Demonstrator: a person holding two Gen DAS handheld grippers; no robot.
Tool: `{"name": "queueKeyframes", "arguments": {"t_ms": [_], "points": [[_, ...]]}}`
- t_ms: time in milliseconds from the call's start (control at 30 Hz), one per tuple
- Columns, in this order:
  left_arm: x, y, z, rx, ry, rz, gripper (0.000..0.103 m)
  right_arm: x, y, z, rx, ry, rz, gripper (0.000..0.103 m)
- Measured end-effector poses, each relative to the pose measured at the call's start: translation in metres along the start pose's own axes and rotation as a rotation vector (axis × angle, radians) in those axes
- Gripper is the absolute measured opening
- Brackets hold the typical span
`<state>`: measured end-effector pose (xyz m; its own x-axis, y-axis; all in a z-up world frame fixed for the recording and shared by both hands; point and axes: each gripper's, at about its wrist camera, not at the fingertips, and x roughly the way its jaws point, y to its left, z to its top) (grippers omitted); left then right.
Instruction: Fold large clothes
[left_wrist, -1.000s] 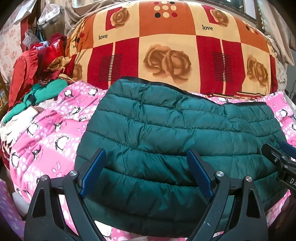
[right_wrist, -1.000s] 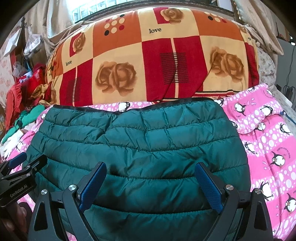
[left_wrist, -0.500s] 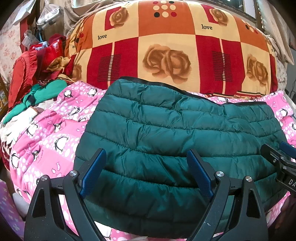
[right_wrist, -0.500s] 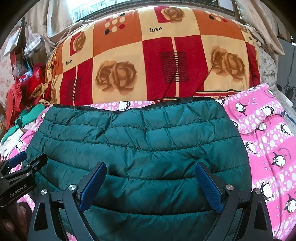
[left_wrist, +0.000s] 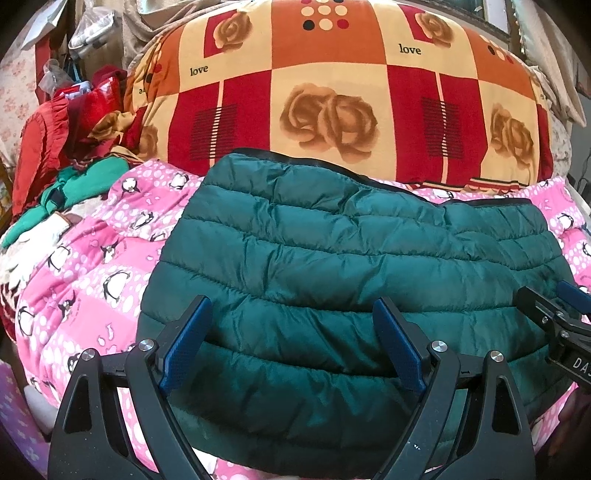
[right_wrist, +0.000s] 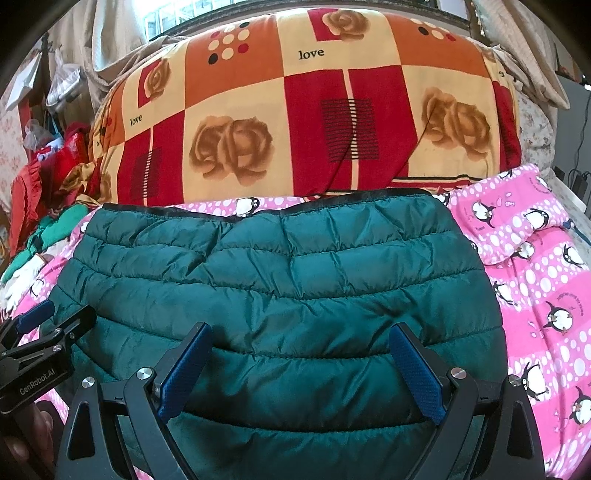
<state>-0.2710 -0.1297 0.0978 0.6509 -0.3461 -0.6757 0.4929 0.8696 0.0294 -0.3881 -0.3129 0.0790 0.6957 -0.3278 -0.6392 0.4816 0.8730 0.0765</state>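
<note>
Folded teal quilted puffer jacket (left_wrist: 332, 266) is lying on pink penguin-print bedding (left_wrist: 85, 280).
I am holding my left gripper (left_wrist: 291, 339) and right gripper (right_wrist: 299, 362) wide, gripping nothing.

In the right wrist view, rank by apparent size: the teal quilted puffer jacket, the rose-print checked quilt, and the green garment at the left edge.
1. Teal quilted puffer jacket and rose-print checked quilt: too alike to separate; the jacket lies nearer the camera.
2. Green garment: clearly smallest, only partly in view.

Nothing visible has changed: the green quilted jacket (left_wrist: 351, 266) lies folded as before against the rose-patterned quilt (left_wrist: 332, 92), and both spread-jawed grippers hover over its near edge exactly as a second ago.
</note>
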Motion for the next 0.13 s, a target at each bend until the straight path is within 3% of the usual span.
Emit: {"name": "queueKeyframes", "arguments": {"t_ms": [133], "points": [[0.0020,0.0005,0.0023,0.008,-0.008,-0.025,0.089,0.0008,-0.0022,0.0005,0.009,0.005,0.006,0.095]]}}
